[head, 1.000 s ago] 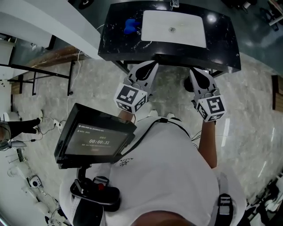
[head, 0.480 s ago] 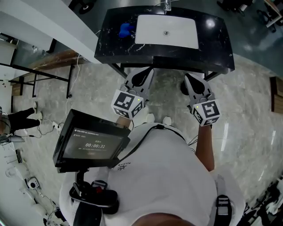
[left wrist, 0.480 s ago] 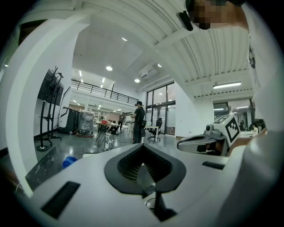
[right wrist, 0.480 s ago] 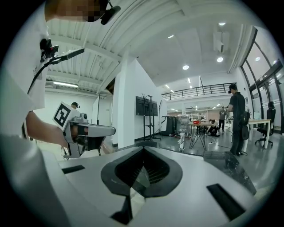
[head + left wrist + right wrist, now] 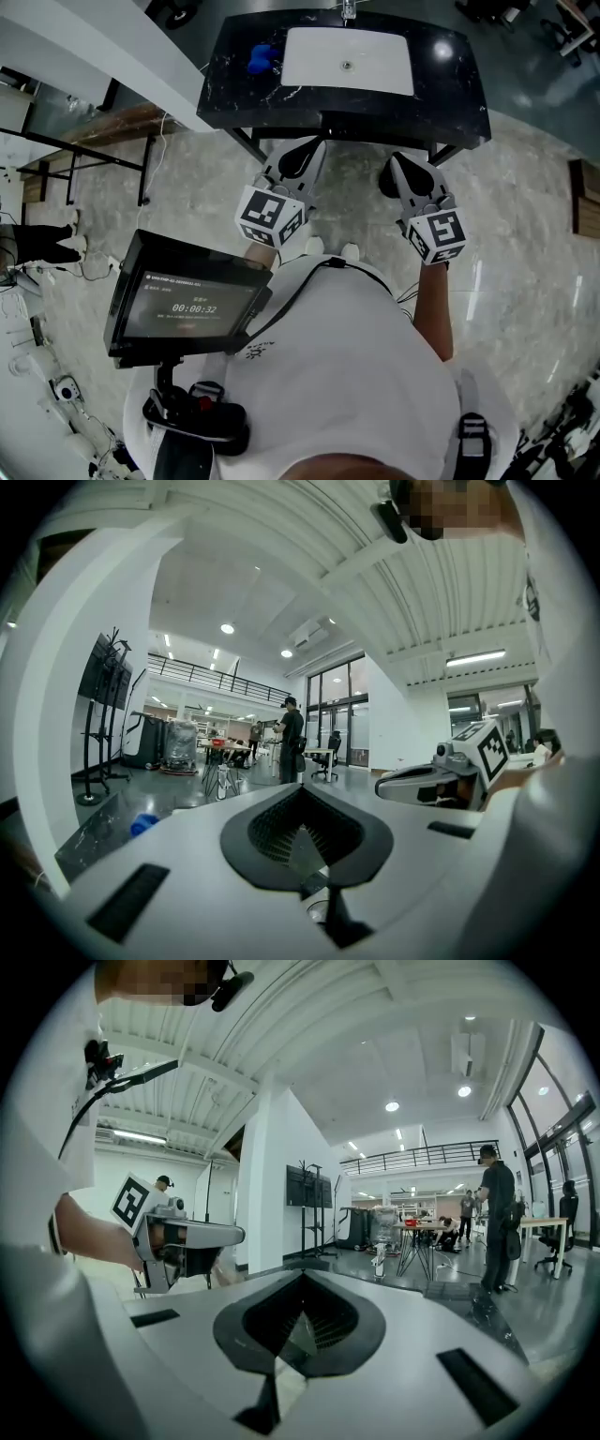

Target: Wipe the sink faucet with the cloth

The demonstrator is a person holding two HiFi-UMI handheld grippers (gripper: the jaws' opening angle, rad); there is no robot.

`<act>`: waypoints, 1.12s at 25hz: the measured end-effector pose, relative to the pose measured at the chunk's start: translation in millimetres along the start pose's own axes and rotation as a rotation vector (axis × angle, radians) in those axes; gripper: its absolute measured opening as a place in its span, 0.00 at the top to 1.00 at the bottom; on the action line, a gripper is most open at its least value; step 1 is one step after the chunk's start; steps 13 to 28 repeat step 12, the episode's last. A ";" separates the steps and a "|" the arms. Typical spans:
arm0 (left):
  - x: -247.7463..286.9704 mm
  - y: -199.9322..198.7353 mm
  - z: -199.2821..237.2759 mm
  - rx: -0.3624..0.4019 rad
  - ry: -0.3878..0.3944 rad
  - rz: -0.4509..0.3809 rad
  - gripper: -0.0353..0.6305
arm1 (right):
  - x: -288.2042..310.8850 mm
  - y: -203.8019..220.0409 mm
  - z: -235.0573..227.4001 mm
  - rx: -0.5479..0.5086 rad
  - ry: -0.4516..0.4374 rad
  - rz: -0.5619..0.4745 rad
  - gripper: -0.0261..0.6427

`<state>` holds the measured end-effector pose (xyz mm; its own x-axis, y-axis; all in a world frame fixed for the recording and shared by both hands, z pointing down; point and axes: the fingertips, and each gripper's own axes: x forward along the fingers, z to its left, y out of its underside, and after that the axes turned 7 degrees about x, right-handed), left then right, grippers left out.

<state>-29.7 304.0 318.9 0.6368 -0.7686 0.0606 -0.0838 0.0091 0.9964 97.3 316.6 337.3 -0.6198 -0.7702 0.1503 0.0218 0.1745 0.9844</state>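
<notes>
Nearest me, a screen on its stand (image 5: 187,300) sits by my left hip, out of the line of reach. I hold both tongs level and side by side, short of the desk's front edge. The left tongs (image 5: 309,150) are pinched together on nothing, and the right tongs (image 5: 394,169) likewise. On the dark desk (image 5: 455,84) the blue cloth (image 5: 260,58) lies bunched just left of the white sink (image 5: 375,67), apart from the faucet (image 5: 349,11) at the far rim. I judge that fits a cloth awaiting pickup or one laid down after wiping.

Glossy black counter (image 5: 455,89), smooth white sink (image 5: 386,67)
</notes>
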 end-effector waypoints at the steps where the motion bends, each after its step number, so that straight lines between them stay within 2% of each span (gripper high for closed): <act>1: -1.5 -0.6 -1.6 0.000 0.001 -0.001 0.94 | -1.7 -0.6 1.5 -0.001 0.000 -0.001 0.96; 28: -11.1 0.9 -4.8 0.009 0.001 -0.001 0.94 | -8.6 -1.8 7.0 -0.014 0.002 -0.011 0.96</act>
